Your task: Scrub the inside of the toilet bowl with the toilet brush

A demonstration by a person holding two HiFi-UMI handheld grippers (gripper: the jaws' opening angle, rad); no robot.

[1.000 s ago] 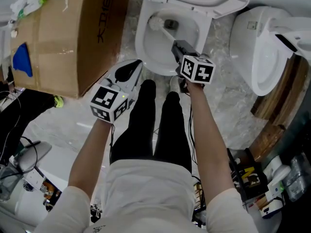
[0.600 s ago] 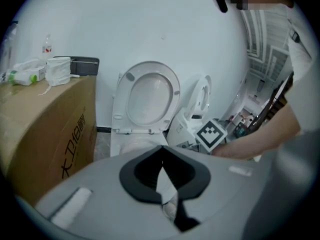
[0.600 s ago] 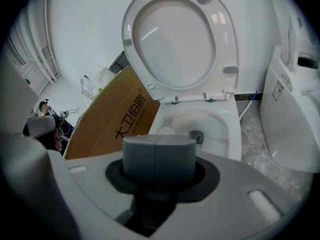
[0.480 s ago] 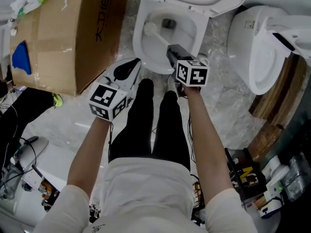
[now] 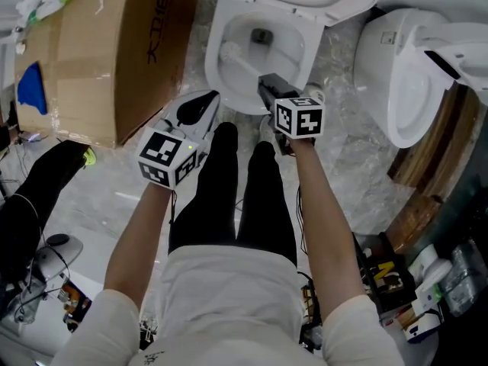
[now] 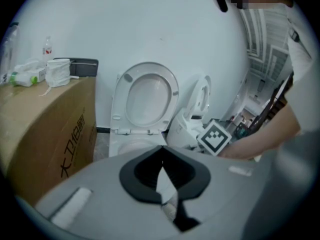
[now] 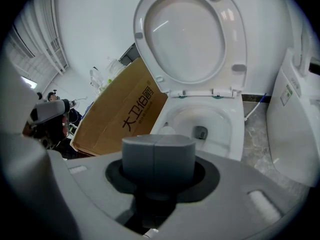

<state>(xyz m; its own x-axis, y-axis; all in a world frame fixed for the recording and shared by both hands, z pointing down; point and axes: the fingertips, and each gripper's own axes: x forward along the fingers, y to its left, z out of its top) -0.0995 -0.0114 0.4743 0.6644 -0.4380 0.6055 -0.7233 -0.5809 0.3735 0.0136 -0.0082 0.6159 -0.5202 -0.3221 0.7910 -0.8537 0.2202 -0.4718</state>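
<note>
The white toilet bowl (image 5: 293, 56) stands open at the top of the head view, its seat and lid (image 7: 192, 34) raised. Inside it, the white head of the toilet brush (image 5: 229, 50) lies against the bowl's left wall. The brush's grey handle (image 7: 158, 158) runs back into my right gripper (image 5: 264, 84), which is shut on it just over the bowl's front rim. My left gripper (image 5: 200, 107) hangs left of the bowl beside the person's leg, jaws together and holding nothing. The left gripper view shows the bowl (image 6: 131, 145) ahead of my left gripper (image 6: 162, 184).
A large cardboard box (image 5: 114, 52) stands close to the bowl's left. A second white toilet (image 5: 412, 75) sits at the right. The person's black-trousered legs (image 5: 236, 197) are in front of the bowl. Small clutter (image 5: 412, 280) lies at lower right, and cables (image 5: 34, 280) at lower left.
The brush head has slid left and toward the near side of the bowl, and my right gripper has shifted left with it. The left gripper has barely moved.
</note>
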